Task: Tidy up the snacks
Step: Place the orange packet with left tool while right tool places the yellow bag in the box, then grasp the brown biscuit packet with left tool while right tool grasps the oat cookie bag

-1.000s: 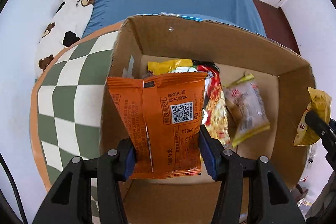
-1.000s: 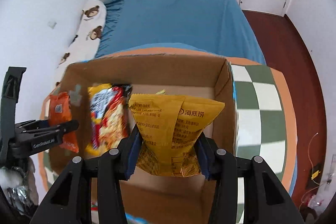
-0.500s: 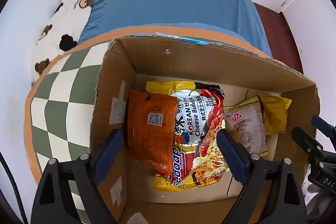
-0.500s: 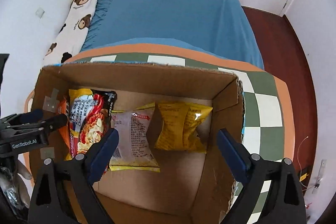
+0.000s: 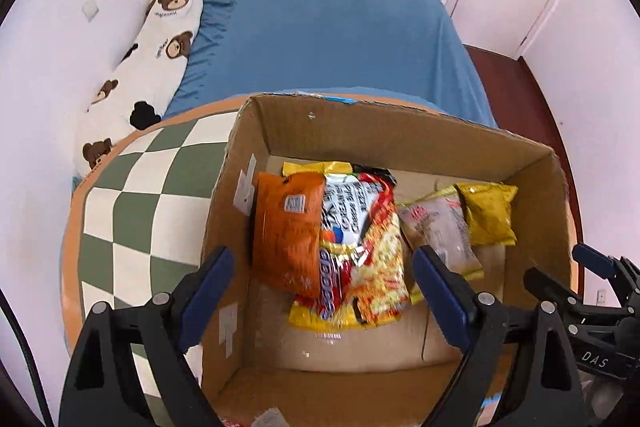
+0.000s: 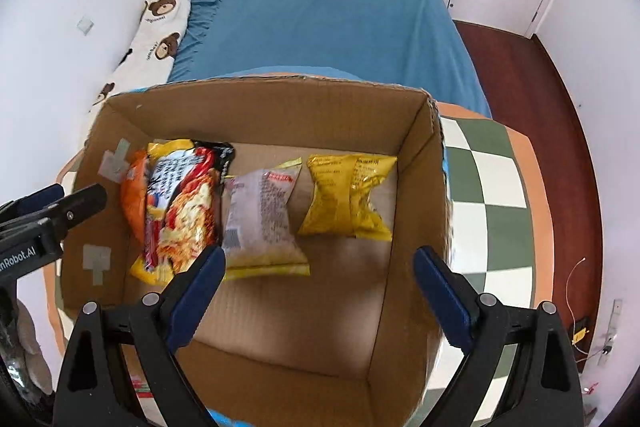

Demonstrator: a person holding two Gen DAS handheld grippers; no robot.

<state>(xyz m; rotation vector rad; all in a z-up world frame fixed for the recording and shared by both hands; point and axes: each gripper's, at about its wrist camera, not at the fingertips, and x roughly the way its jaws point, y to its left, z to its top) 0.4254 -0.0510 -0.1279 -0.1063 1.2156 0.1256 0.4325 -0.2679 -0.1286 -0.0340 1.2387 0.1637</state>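
An open cardboard box (image 5: 372, 135) (image 6: 280, 107) stands on a round checkered table (image 5: 132, 211). Inside lie an orange snack packet (image 5: 286, 227) (image 6: 132, 195), a large noodle packet (image 5: 356, 251) (image 6: 180, 211), a clear packet (image 5: 436, 227) (image 6: 260, 219) and a yellow packet (image 5: 486, 215) (image 6: 348, 195). My left gripper (image 5: 320, 283) is open and empty above the box's near left side. My right gripper (image 6: 316, 287) is open and empty above the box's near right side. Each gripper shows at the edge of the other's view.
A bed with a blue sheet (image 5: 328, 39) lies behind the table, with a bear-print pillow (image 5: 148, 55) along the wall. The checkered table top (image 6: 492, 179) extends right of the box. Dark wood floor (image 6: 532, 91) and white doors are at the right.
Both grippers opened and let go: the orange packet and the yellow packet dropped into the box. Both grippers then rose and drew back from the box.
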